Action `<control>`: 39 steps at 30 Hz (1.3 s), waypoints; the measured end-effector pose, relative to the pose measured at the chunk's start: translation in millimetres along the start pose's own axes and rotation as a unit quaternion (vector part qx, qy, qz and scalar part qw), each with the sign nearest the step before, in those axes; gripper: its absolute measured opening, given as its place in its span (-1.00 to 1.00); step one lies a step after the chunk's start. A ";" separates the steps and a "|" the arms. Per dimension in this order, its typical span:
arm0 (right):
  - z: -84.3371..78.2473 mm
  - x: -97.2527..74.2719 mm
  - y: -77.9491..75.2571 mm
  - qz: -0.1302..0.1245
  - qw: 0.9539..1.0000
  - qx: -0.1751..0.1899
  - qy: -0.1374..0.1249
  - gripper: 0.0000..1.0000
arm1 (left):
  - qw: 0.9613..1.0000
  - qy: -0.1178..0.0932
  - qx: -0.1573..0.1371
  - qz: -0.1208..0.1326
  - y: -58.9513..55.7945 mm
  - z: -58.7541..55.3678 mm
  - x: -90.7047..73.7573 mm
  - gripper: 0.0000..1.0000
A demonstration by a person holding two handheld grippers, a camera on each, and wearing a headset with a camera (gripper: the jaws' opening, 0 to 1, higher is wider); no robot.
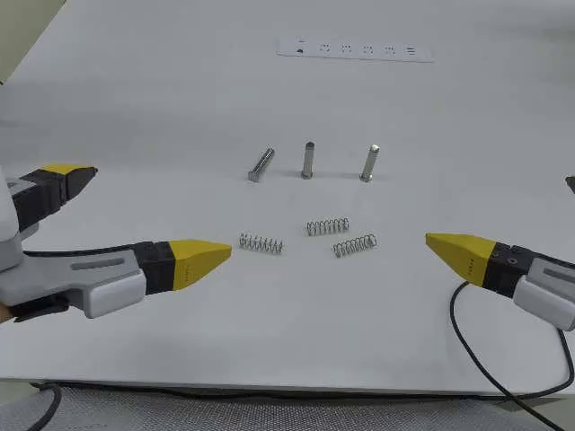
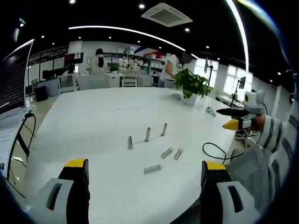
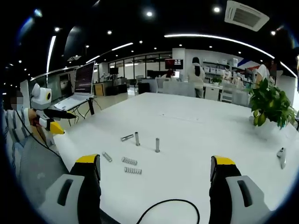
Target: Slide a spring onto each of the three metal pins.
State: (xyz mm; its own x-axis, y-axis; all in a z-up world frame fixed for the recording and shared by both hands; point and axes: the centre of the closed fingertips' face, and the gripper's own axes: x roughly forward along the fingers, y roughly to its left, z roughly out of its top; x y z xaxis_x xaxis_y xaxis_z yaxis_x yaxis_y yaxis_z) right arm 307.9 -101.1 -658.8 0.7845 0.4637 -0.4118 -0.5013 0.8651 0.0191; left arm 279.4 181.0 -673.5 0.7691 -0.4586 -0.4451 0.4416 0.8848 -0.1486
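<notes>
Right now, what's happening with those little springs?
A person holds the left gripper and the right gripper over the table, both open and holding nothing. Three springs lie loose, none on the pins yet. Two pins stand up; the left one lies down.

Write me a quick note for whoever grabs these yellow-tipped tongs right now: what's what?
Left gripper: open, empty. Right gripper: open, empty.
Short silver metal pins stand in a row on the white table: left pin seems tipped over, middle pin and right pin upright.
Small coiled wire springs lie loose nearer you: left spring, middle spring, right spring.
Done: nothing. Left: a spring onto each pin.
</notes>
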 end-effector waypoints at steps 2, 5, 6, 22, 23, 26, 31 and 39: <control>-0.5 1.6 0.2 0.002 1.000 0.000 0.001 0.94 | 1.000 0.002 -0.001 0.001 0.3 -1.4 0.7 0.96; -1.9 3.3 0.4 0.003 1.000 0.001 0.003 0.94 | 1.000 0.006 0.000 0.001 0.3 -2.7 1.8 0.96; -2.9 4.2 1.0 0.005 1.000 0.002 0.005 0.93 | 1.000 0.007 0.000 0.000 0.2 -2.7 2.0 0.96; -9.3 8.5 2.7 0.013 1.000 -0.004 0.025 0.94 | 1.000 0.009 -0.001 -0.007 -4.5 -2.2 9.0 0.96; -9.3 8.3 3.0 0.014 1.000 -0.004 0.025 0.94 | 1.000 0.009 -0.001 -0.007 -4.8 -2.2 9.1 0.96; -10.3 8.0 4.0 0.015 1.000 -0.003 0.026 0.94 | 1.000 0.012 0.001 -0.008 -5.3 -3.0 8.9 0.96; -13.3 7.5 5.8 0.016 0.999 -0.005 0.030 0.93 | 1.000 0.020 -0.001 -0.006 -4.1 -5.7 9.1 0.97; -17.9 7.5 7.0 0.018 0.999 -0.011 0.040 0.94 | 1.000 0.023 -0.007 -0.008 -3.2 -6.4 9.4 0.97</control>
State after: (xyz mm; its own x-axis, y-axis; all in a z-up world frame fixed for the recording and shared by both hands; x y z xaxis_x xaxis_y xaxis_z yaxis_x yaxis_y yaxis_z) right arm 303.8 -95.0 -678.0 0.7347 0.4774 -0.4820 -0.5372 0.8433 0.0162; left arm 282.2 174.4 -682.9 0.7402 -0.4683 -0.4825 0.4470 0.8788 -0.1673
